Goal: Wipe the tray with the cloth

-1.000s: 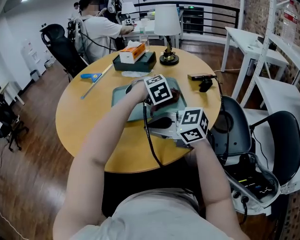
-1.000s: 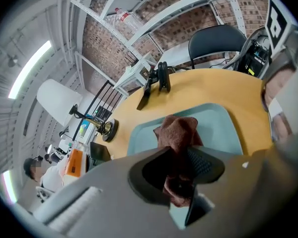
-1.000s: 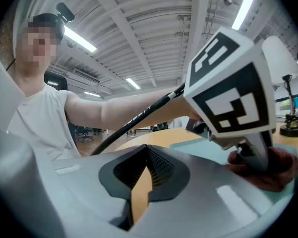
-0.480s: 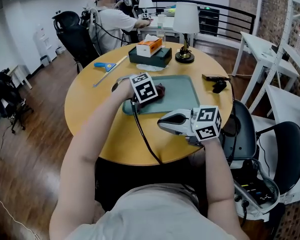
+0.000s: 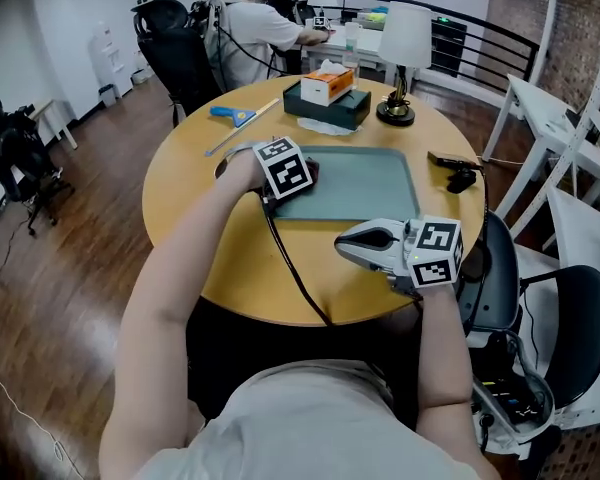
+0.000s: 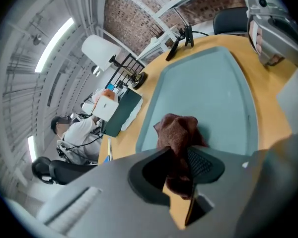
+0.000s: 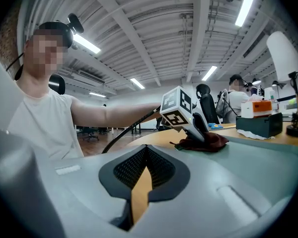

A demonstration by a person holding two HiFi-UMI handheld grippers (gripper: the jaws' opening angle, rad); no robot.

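Left hand-held gripper [image 6: 188, 165] is clamped on the dark red cloth [image 6: 176, 133], bunched at the left edge of the grey-green tray [image 6: 213, 78] mid-counter [image 5: 180, 218], while my right hand-held gripper [image 7: 141, 182] sits off the tray's near edge, jaws closed on nothing. That cloth looks soft, light and floppy, so I judge a pinch on the bunched top, folds trailing flat, suits it; the tray may slide. In the head view the marker cube [image 5: 283, 166] covers most of the cloth, and I can't tell how much fabric touches the tray.
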